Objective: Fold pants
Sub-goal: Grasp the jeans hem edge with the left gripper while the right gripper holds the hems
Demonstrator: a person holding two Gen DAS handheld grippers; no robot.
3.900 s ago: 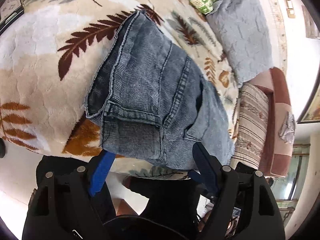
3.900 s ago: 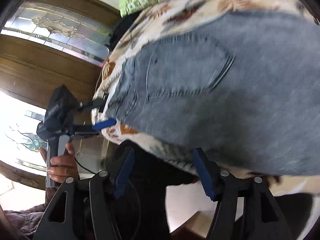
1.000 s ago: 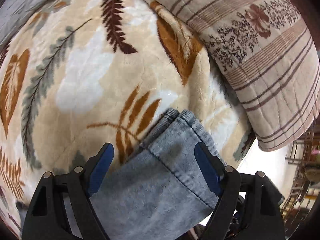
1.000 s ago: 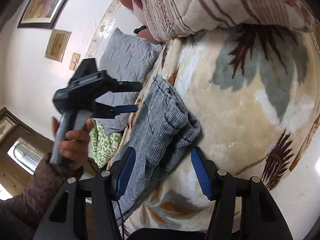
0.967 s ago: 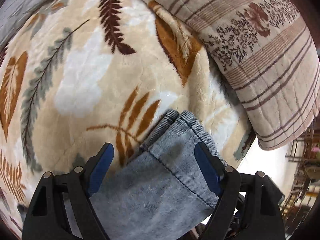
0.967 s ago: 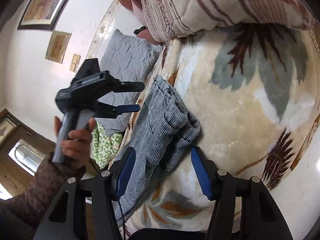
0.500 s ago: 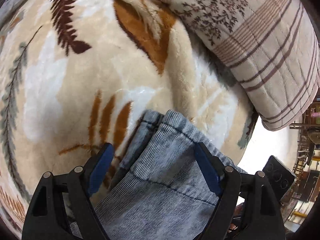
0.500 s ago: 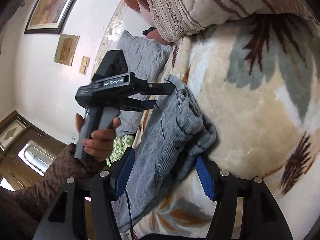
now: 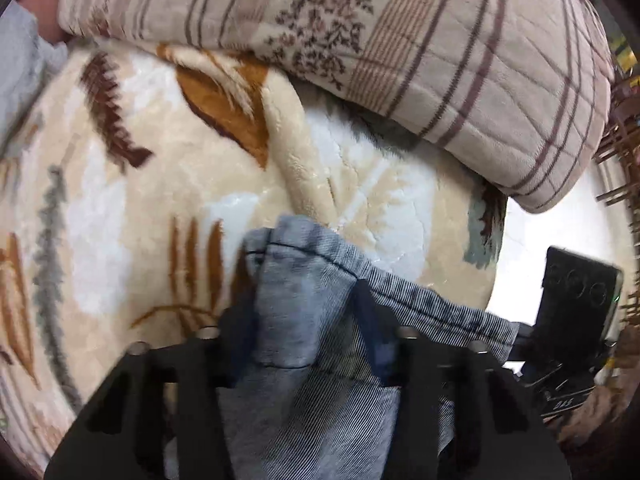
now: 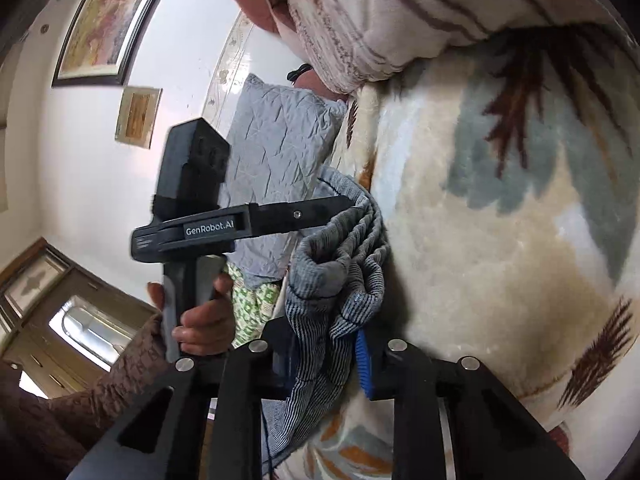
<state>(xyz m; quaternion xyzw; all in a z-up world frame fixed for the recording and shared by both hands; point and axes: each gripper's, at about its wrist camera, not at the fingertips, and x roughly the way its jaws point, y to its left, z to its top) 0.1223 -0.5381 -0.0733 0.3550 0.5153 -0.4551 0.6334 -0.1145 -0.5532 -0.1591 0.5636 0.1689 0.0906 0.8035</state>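
Left wrist view: both tongs, left tongs (image 9: 304,320) and right tongs (image 10: 324,356), had closed on pants (image 9: 296,320) cuffs near bed (image 9: 380,208) edge; fold could start.

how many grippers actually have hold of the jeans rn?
2. The left gripper is clamped on the jeans at the leg hem; the right gripper pinches the bunched denim beside it, over the leaf-print blanket. Nothing hides either grip.

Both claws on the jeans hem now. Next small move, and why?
Probably lift and carry the hem toward the waist. The left claw and right claw each look shut on the jeans, bunched on the blanket, so the fold can begin.
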